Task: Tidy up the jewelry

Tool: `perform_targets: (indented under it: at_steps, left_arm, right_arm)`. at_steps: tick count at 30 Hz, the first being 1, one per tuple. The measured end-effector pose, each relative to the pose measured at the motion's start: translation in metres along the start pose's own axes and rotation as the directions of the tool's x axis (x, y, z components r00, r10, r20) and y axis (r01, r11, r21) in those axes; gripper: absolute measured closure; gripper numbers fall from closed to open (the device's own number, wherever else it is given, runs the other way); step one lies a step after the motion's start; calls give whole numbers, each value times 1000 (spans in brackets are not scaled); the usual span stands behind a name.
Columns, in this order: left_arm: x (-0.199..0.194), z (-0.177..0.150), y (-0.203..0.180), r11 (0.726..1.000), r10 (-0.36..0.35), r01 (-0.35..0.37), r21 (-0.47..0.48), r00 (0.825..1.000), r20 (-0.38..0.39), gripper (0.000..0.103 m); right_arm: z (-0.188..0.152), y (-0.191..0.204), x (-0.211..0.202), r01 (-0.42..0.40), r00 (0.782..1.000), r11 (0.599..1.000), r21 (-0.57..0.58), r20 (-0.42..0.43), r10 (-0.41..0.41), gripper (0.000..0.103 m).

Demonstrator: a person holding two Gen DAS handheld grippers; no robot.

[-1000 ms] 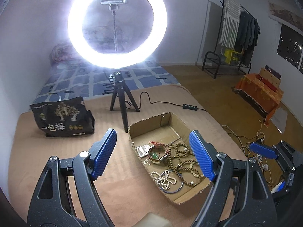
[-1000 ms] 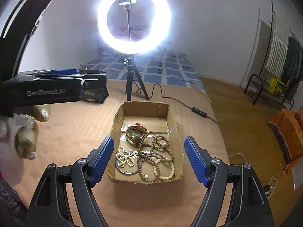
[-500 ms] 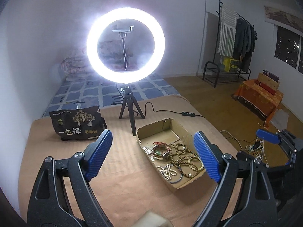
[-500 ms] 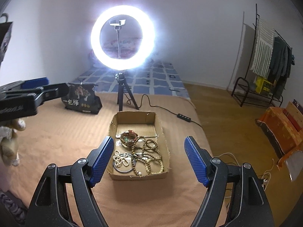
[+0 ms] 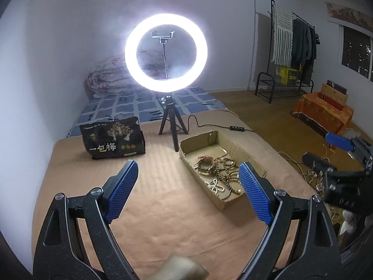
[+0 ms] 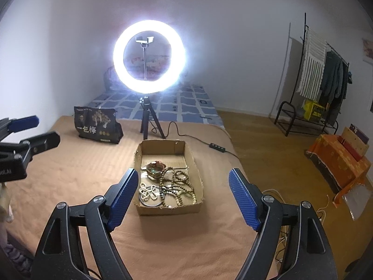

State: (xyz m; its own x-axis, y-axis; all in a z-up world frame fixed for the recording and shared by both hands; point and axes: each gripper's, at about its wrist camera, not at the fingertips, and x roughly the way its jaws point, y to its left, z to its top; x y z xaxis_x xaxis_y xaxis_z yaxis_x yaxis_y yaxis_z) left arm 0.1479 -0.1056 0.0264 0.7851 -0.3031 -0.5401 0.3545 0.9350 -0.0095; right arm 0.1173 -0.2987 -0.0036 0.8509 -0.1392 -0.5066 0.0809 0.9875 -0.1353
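Note:
An open cardboard box (image 6: 163,145) lies on the tan bed cover, seen also in the left wrist view (image 5: 233,148). Inside it are tangled brown bead strands (image 6: 177,184) (image 5: 223,168), a white bead string (image 6: 148,191), a thin metal bangle (image 6: 151,203) and a reddish bracelet cluster (image 6: 156,169). My right gripper (image 6: 182,171) hovers short of the box's near end, its jaws opening with nothing between them. My left gripper (image 5: 186,165) stands open and empty over bare cover, to the left of the box.
A lit ring light (image 6: 149,58) on a small tripod stands behind the box, its cable and switch (image 6: 218,147) trailing right. A black printed bag (image 6: 98,126) sits at back left. The bed edge drops to wooden floor (image 6: 268,163) on the right.
Both grippers have drawn back and slightly up from the box, which now looks smaller and farther. The left jaws have spread wider. The jewelry has not moved.

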Motion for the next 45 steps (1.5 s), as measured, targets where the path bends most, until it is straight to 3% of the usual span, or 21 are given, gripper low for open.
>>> perform_targets:
  at_steps: [3,6,15,23,45]
  left_arm:
    - [-10,-4,2,1000,15,-15,1,1000,7,12]
    - [-24,-7,0,1000,19,-19,3,999,35,0]
    - [-49,-15,-11,1000,3,-4,19,998,66,0]
    - [-49,-25,-13,999,7,-8,37,999,31,0]
    - [-50,-28,-10,999,21,-22,39,999,25,0]
  right_arm:
    - [0,2,-9,18,999,1000,3,27,-18,22]
    - [-2,2,-17,36,998,999,6,55,-37,21]
    - [-7,-5,-30,68,994,997,35,79,-70,21]
    - [-7,-4,-33,76,993,996,37,87,-79,21]
    - [-7,1,-36,71,994,997,32,87,-73,21]
